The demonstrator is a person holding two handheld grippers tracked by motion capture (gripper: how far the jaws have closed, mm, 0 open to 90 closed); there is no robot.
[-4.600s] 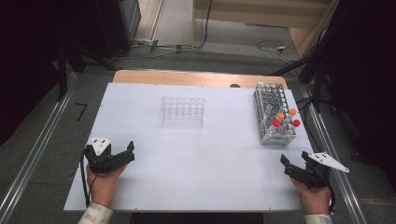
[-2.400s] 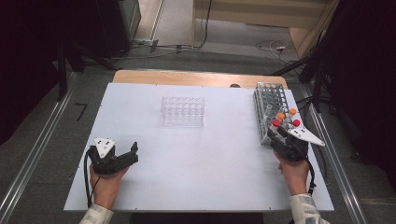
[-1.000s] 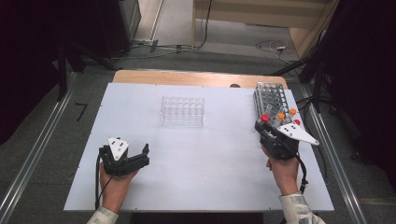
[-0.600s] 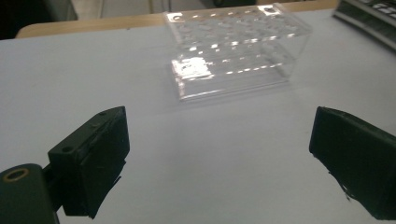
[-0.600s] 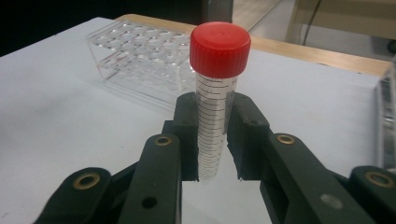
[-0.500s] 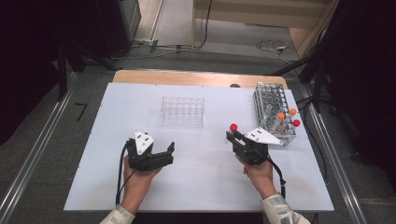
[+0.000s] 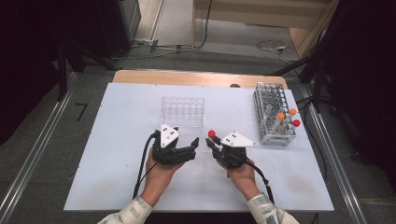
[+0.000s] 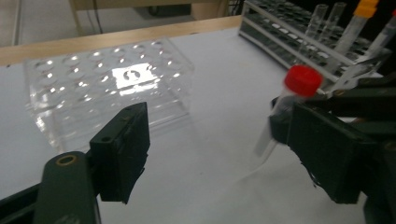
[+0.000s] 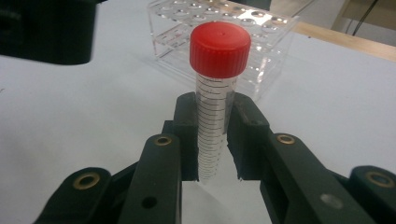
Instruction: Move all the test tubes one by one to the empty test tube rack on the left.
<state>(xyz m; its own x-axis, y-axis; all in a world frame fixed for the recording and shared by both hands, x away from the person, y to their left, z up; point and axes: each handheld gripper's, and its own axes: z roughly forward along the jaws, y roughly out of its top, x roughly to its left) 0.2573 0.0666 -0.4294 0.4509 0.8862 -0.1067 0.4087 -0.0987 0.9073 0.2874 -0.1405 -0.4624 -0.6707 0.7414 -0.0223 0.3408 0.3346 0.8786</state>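
- A red-capped tube was held upright between the fingers of the right gripper, just in front of the clear rack on the surface.
- The grip was seen at the tube's lower part, with the cap well above the pads.
- The left gripper was placed just beside the tube, on the side away from the metal rack; its fingers had just been closing but stood apart, with nothing pressed between them.
- A handover beside the clear rack was judged to be in hand.
- The tube could be knocked askew if the left fingers were closed off-centre, since one pad would strike first.
- The tube could be dropped onto the surface if the right grip were loosened before the left one had taken hold.
- With so low a grip, the tube could be tilted by any push near the cap.
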